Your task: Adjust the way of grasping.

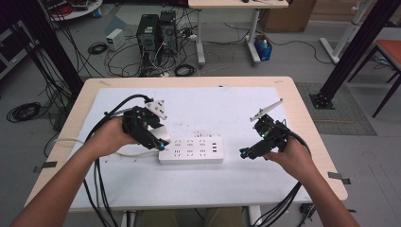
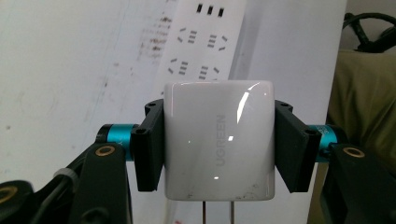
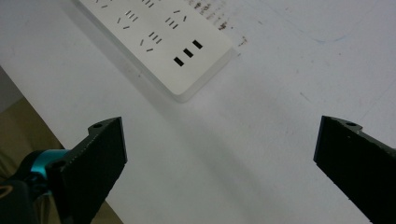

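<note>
A white power strip (image 1: 191,150) lies flat in the middle of the white mat, with several sockets and three USB slots at its right end. My left gripper (image 1: 160,137) hovers at the strip's left end, shut on a white UGREEN charger (image 2: 218,138) whose two metal prongs point toward the bottom of the left gripper view. The charger (image 1: 161,133) sits just above the strip's left end. My right gripper (image 1: 245,152) stands open a little to the right of the strip, nothing between its jaws. The strip's USB end (image 3: 187,52) lies ahead of it in the right gripper view.
The white mat (image 1: 198,184) covers most of the wooden table (image 1: 307,123). The strip's white cord (image 1: 130,154) runs off to the left under my left hand. Black cables trail from both grippers over the table's near edge. Computers and cable tangles sit on the floor beyond.
</note>
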### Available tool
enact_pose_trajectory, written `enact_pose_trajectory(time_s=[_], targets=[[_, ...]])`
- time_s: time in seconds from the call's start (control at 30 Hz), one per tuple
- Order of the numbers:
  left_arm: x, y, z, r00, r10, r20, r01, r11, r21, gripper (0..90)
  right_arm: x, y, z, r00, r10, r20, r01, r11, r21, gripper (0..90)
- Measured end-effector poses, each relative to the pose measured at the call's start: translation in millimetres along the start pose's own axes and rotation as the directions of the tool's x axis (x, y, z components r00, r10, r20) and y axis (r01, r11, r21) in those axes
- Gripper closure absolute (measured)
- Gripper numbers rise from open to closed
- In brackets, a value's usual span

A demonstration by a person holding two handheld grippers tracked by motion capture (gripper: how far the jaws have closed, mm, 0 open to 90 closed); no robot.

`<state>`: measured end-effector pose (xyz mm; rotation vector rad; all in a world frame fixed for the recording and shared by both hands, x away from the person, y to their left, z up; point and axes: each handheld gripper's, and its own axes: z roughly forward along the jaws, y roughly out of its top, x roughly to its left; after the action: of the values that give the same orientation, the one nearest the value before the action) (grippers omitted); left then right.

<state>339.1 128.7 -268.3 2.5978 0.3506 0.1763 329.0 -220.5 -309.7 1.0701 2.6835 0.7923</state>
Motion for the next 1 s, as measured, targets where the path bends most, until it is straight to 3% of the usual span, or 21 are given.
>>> enact_pose_trajectory(time_s=[0.13,0.17,0.27,0.3,0.37,0.57,0.63,0.73,0.83,1.0], targets=[[-4.1,11.5,5.6,0.9997,0.021,0.013,-0.020,0.9998,-0.008,42.5,1.6,-1.7,-0.5,0.9997,0.022,-0.012,-0.022,0.999,-0.023,1.8],[-7.3,21.8,12.5,0.9985,0.048,0.026,-0.048,0.9988,-0.005,42.5,2.5,-2.9,-1.5,0.9955,0.062,-0.071,-0.066,0.996,-0.061,1.8],[-9.3,27.0,17.0,0.9980,0.053,0.034,-0.053,0.9986,-0.009,42.5,3.7,-3.5,-1.2,0.9904,0.087,-0.107,-0.096,0.992,-0.083,1.8],[-10.4,29.6,19.6,0.9980,0.051,0.037,-0.050,0.9987,-0.011,42.6,4.5,-4.1,0.2,0.9806,0.121,-0.154,-0.137,0.986,-0.097,1.8],[-13.4,37.4,25.9,0.9967,0.068,0.045,-0.068,0.9976,-0.013,42.5,5.4,-4.1,3.0,0.9657,0.165,-0.200,-0.186,0.979,-0.087,1.8],[-20.8,48.3,37.4,0.9929,0.104,0.058,-0.103,0.9944,-0.023,42.5,8.6,-0.8,9.0,0.9374,0.199,-0.286,-0.233,0.968,-0.091,1.8],[-21.5,49.4,39.0,0.9924,0.108,0.059,-0.107,0.9940,-0.026,42.6,9.1,0.0,9.7,0.9341,0.203,-0.293,-0.238,0.967,-0.090,1.8],[-24.2,52.8,45.1,0.9908,0.119,0.064,-0.117,0.9925,-0.036,42.5,9.2,1.4,11.8,0.9095,0.232,-0.345,-0.281,0.954,-0.100,1.8],[-26.1,55.7,49.3,0.9900,0.128,0.059,-0.126,0.9909,-0.047,42.5,7.0,1.1,13.7,0.8636,0.296,-0.408,-0.360,0.929,-0.089,1.8],[-28.2,61.1,53.9,0.9881,0.143,0.057,-0.139,0.9879,-0.068,42.6,4.2,0.8,18.7,0.7923,0.348,-0.501,-0.442,0.894,-0.079,1.8]])
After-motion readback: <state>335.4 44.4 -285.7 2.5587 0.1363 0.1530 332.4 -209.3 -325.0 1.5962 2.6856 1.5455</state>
